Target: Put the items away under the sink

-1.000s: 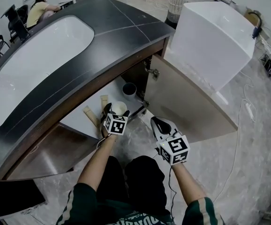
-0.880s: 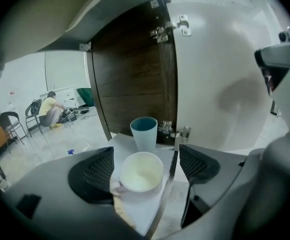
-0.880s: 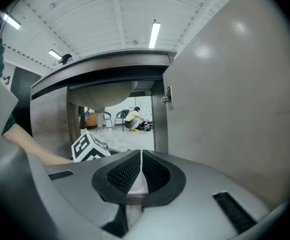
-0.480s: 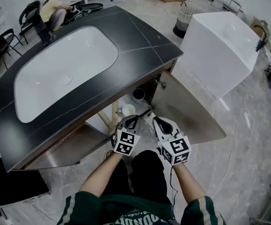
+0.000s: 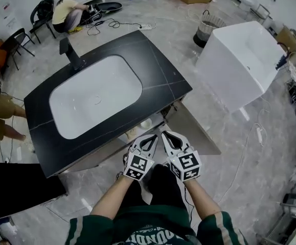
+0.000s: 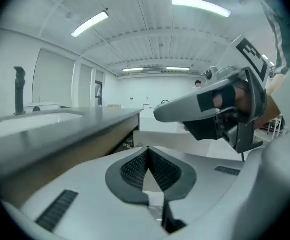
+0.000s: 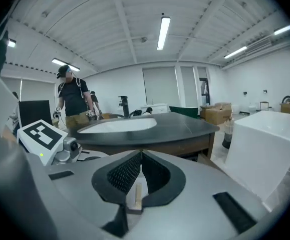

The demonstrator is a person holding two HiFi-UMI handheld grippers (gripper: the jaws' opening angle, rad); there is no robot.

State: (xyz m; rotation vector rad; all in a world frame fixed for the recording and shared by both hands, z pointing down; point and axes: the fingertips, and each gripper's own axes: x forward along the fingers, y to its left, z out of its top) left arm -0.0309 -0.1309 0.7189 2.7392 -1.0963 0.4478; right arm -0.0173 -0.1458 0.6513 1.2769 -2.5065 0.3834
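Both grippers level with bench edge, side by side. Left gripper (image 5: 149,138): jaws pressed together, nothing between. Right gripper (image 5: 164,135): jaws pressed together too, empty. White cup (image 5: 146,122) sits just ahead of both gripper tips, in open cabinet under sink (image 5: 96,93). Cabinet door (image 5: 194,131) stands open, ahead-right of right gripper. Dark bench (image 5: 158,70) stretches ahead of both.

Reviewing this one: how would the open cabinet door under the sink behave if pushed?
The cabinet door looks like a flat, stiff panel, so it would likely swing rather than flex. It stands wide open, so a push near its free edge should probably close it easily.
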